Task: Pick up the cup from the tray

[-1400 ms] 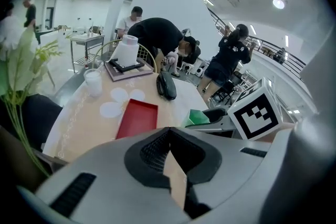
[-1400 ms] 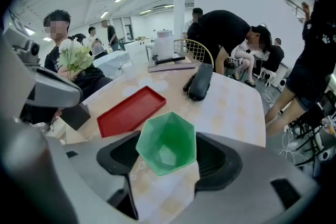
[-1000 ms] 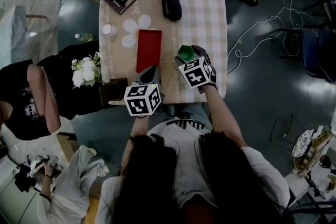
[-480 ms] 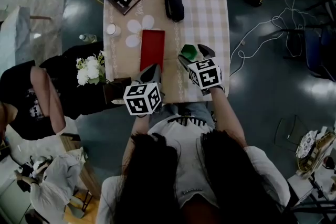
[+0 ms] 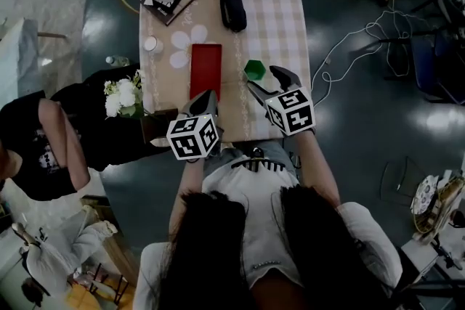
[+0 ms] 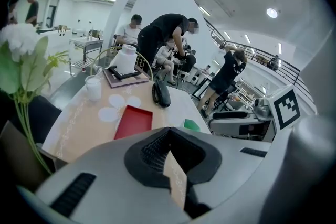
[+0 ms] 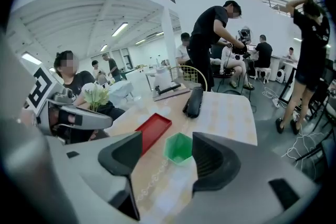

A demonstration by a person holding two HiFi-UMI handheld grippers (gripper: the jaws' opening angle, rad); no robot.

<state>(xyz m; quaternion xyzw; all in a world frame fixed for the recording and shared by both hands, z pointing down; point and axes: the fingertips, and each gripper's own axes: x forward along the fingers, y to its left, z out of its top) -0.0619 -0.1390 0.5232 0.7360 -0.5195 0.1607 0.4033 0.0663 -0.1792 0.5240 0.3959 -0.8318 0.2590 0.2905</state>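
- Right gripper [image 5: 263, 80] has drawn back from the cup [image 5: 256, 70] toward the table's [image 5: 290, 11] near edge. Its jaws stand apart, have just been narrowing, and hold nothing.
- The green, faceted cup stands off the red rectangular tray [image 5: 205, 69], just right of it.
- Left gripper [image 5: 207, 98] is unmoved at the near edge, jaws together.

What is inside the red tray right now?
Nothing shows inside the red tray: the head view shows its whole floor bare. The green cup stands on the tablecloth beside it. From both gripper views the tray's near end is hidden.
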